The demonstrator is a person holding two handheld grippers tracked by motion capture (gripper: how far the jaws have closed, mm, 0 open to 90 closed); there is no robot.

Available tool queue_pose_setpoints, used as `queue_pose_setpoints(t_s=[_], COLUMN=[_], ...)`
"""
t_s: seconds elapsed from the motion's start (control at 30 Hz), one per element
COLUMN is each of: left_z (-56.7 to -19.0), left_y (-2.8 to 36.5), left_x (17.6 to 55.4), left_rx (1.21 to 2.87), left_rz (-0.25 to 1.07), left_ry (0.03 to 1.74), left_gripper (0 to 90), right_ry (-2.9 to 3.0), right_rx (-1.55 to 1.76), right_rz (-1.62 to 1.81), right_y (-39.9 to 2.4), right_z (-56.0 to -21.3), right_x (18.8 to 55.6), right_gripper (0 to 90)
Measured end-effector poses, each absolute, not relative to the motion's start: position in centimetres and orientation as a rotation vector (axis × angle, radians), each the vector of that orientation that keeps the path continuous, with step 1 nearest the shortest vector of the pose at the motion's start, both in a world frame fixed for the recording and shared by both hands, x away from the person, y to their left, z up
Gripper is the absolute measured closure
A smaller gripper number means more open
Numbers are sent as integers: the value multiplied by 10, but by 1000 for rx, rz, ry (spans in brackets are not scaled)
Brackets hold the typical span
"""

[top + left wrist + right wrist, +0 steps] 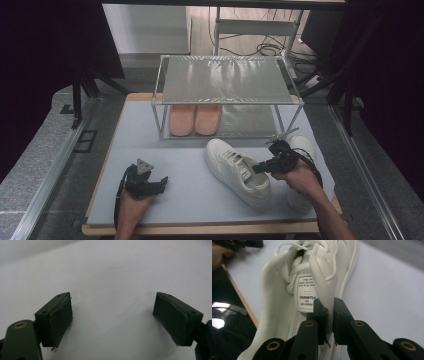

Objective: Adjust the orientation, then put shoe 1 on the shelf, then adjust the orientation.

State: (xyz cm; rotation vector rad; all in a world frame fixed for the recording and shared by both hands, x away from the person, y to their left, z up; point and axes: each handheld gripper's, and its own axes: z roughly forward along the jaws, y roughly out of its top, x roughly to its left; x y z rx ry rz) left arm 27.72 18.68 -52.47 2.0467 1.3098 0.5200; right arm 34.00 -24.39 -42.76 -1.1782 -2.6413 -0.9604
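On the grey tabletop (150,145), pink slippers (195,119) already shelved in the rack (225,80) at 12 o'clock; white sneaker (237,170) at centre, collar pinched by right claw (257,168); second sneaker (302,147) waiting at 3 o'clock; left claw (162,182) spread, idle at 8 o'clock.

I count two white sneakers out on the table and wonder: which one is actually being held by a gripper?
The white sneaker lying diagonally mid-table: the right gripper is shut on its collar wall. The other white sneaker sits untouched behind the hand.
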Motion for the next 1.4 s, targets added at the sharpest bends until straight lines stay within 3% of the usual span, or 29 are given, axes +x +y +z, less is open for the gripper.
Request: queue_pose_setpoints(t_s=[0.4,1.4], left_z=[-525,-525], left_y=[187,187], left_x=[277,277], left_rx=[2045,2041], left_rz=[522,522], left_ry=[1310,1310], left_gripper=[160,159], right_ry=[-2495,-2300], right_rx=[-1194,-1154], right_rz=[-1052,-1259], right_y=[-249,-247], right_z=[-424,-378], right_x=[342,351], right_gripper=[833,831])
